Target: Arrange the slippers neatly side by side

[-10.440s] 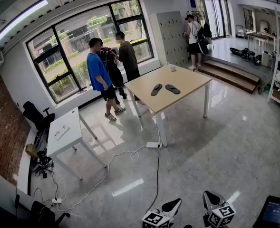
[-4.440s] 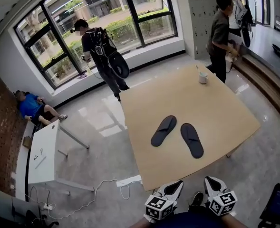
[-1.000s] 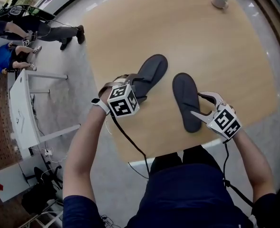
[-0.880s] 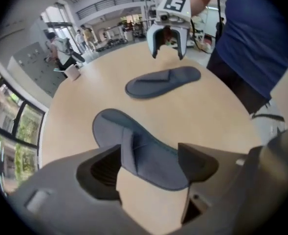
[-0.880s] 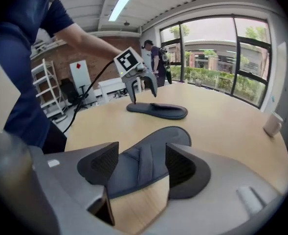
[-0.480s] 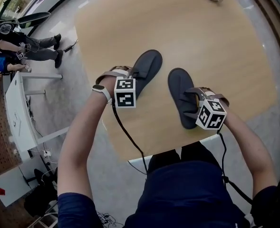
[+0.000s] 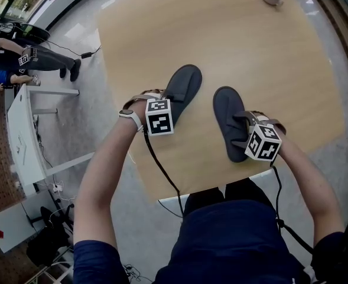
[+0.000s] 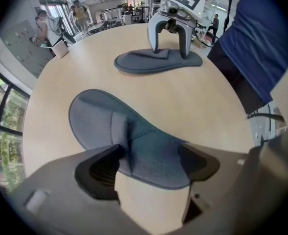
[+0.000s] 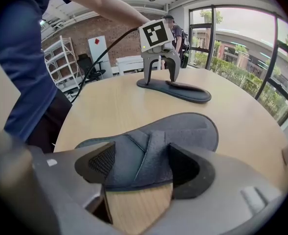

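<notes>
Both grippers have come down since a second ago. The right gripper (image 9: 138,169), which sat off to one side then, now straddles the right slipper (image 7: 225,108). Its jaws have just been opening. The left gripper (image 8: 148,166) opened wide, then eased in slightly, around the left slipper (image 7: 184,80). I see both pairs of jaws standing apart, not pinching. The slippers lie flat on the tabletop (image 7: 262,58), their far ends closer together than their near ends.

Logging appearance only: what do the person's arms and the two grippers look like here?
Both the left gripper and right gripper are pale grey forks with black ribbed fingers, each topped by a white cube printed with black square markers. A black cable trails from each. Dark blue short sleeves; a watch on the left wrist.
</notes>
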